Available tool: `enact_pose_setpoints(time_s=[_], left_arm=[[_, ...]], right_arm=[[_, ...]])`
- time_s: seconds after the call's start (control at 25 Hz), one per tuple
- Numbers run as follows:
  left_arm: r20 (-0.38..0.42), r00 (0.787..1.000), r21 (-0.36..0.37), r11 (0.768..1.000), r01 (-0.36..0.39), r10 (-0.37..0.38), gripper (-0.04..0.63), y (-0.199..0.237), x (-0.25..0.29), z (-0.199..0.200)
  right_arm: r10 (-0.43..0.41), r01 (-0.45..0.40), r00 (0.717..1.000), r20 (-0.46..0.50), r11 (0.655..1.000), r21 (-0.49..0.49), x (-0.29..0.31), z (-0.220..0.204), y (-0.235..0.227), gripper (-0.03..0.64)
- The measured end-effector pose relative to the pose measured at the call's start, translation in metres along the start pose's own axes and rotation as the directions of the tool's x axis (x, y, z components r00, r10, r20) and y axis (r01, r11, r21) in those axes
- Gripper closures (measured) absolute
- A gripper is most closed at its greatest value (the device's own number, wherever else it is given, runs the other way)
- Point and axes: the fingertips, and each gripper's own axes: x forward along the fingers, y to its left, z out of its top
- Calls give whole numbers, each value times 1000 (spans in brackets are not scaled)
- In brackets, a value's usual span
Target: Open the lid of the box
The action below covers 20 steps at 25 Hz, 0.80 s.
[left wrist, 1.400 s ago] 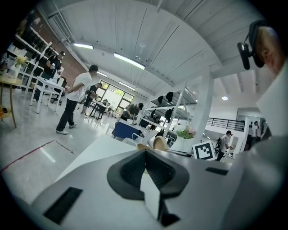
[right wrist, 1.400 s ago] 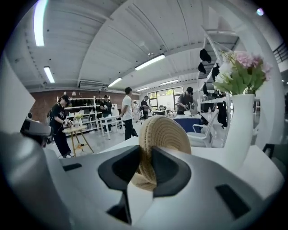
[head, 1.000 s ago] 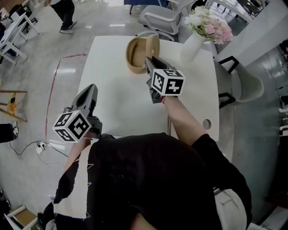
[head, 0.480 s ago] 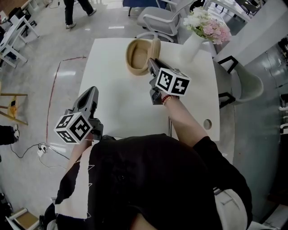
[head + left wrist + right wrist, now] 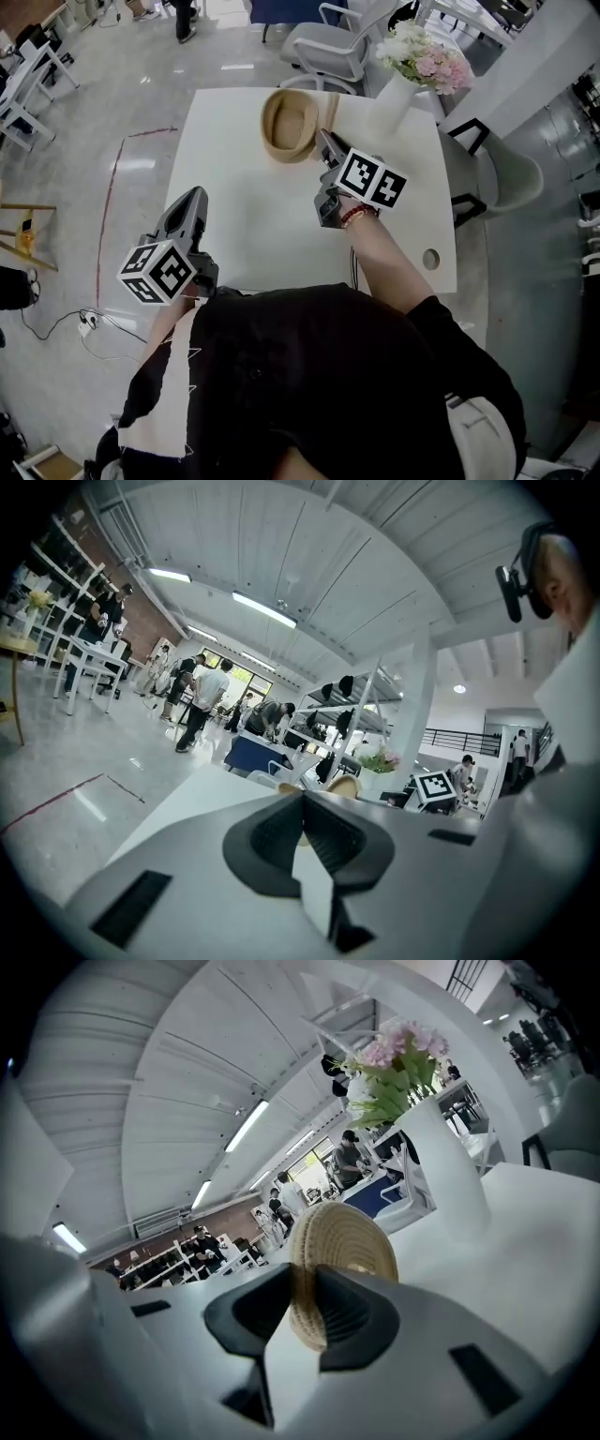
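Note:
A round woven box [image 5: 288, 127] stands open at the far side of the white table [image 5: 244, 220]. Its woven lid [image 5: 330, 103] stands on edge just right of the box, and my right gripper [image 5: 327, 141] is shut on its rim. In the right gripper view the lid [image 5: 345, 1241] is pinched edge-on between the pads of my right gripper [image 5: 305, 1290]. My left gripper [image 5: 194, 199] hovers over the table's near left part, well short of the box, jaws together and empty. In the left gripper view my left gripper [image 5: 302, 801] points towards the box [image 5: 287, 787].
A white vase of pink and white flowers [image 5: 401, 80] stands at the table's far right corner, close to the lid. A grey chair [image 5: 323, 37] sits behind the table. A round cable hole [image 5: 430, 259] is near the right front edge. People walk in the background.
My right gripper has rolled and drifted right with the lid, which now stands apart from the box's right side. The left gripper has stayed put.

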Motion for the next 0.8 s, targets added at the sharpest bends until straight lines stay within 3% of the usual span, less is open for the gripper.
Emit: enact_pose_setpoints(time_s=[0.36,0.8], left_arm=[[-25,999,2,999,38,-38,588,-3,-1,0],[-87,990,-20,994,111,-113,588,2,-23,-6]], right_arm=[[8,-10,1000,16,990,143,-33,-5,13,528],[10,-9,1000,-7,982,191,-70,-37,57,526]])
